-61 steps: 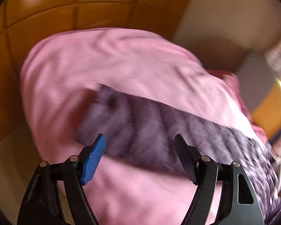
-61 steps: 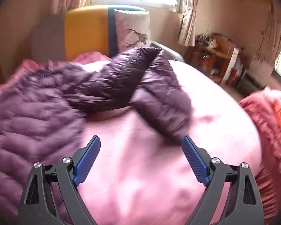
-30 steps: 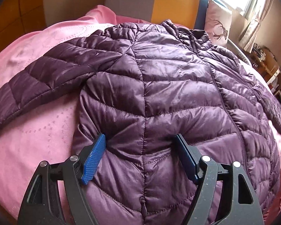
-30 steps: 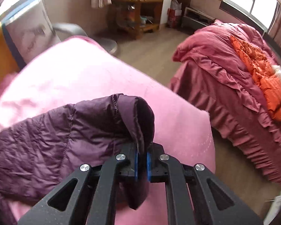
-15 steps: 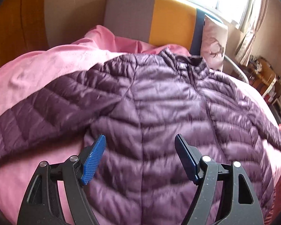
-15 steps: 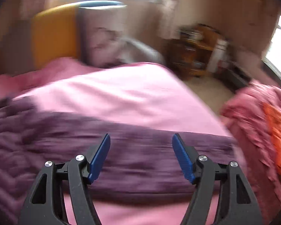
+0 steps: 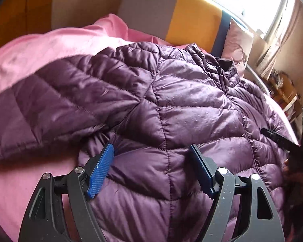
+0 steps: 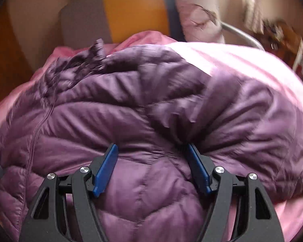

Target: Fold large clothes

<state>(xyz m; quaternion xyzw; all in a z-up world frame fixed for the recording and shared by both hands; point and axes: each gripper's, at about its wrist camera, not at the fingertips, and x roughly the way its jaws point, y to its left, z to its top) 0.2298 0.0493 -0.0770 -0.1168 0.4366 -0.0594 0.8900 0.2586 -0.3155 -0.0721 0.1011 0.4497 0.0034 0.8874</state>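
purple puffer jacket (image 7: 181,109) lay spread front-up on the pink bedspread (image 7: 40,48), collar twd the grey/yellow headboard (image 7: 171,10), one sleeve (image 7: 50,104) stretched out to the side. left gripper (image 7: 151,169) hung over the lower body panel, jaws wide, nothing clamped. right gripper (image 8: 152,167) had just opened w/ jaws apart over the quilting near the armpit, no pinch. pillow (image 8: 198,24) leaned by the headboard.

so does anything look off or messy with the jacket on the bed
Nothing damaged or spilled. The purple jacket lies spread on the pink bedspread, zipped, one sleeve stretched sideways; slightly rumpled, not yet folded.
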